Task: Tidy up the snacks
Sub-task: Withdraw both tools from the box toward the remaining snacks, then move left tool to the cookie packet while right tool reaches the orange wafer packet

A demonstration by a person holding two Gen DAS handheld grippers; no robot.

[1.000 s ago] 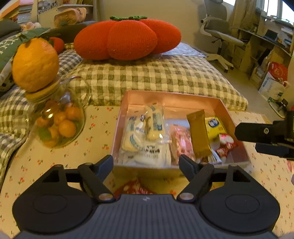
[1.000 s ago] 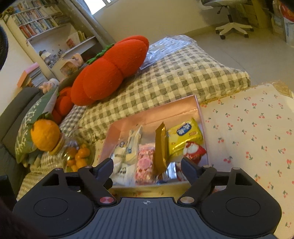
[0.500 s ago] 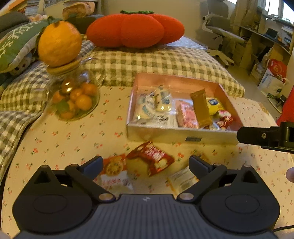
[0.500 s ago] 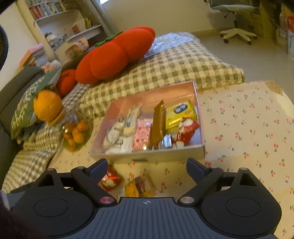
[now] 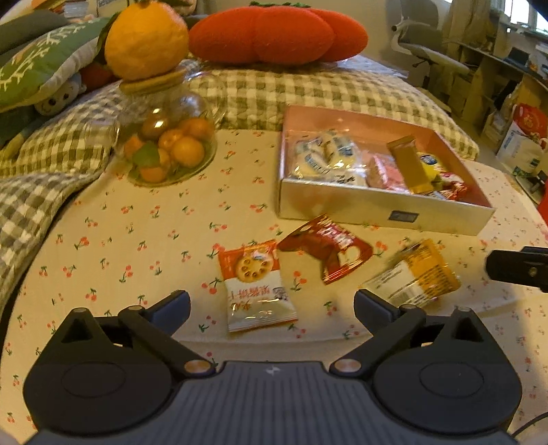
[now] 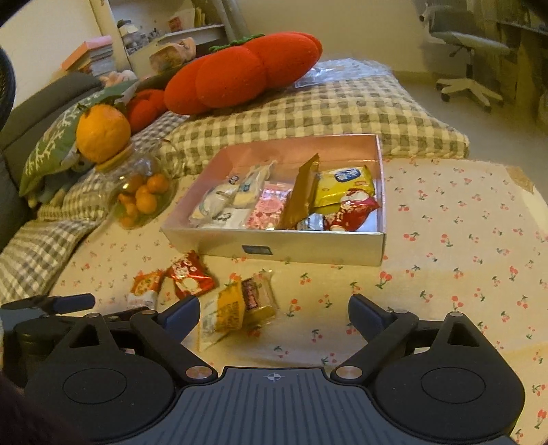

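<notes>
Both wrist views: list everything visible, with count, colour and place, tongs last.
snack box: one, silver outside, pink inside, mid-table, holding assorted packets
cracker packet: one, orange-white, on cloth before box
red packet: one, beside cracker packet
yellow packet: one, right of red packet
glass jar: one, clear, small oranges inside, large orange on lid
tomato cushion: one, red, on checked bedding
left tongs: open, empty
right tongs: open, empty

Snacks partly sorted into an open box

A shallow silver box [image 6: 274, 244] with a pink inside held white, pink, gold, yellow and red packets. In front of it on the cloth lay an orange-and-white cracker packet [image 5: 257, 285], a red packet [image 5: 328, 253] and a yellow packet [image 5: 416, 274], flat and apart.
</notes>
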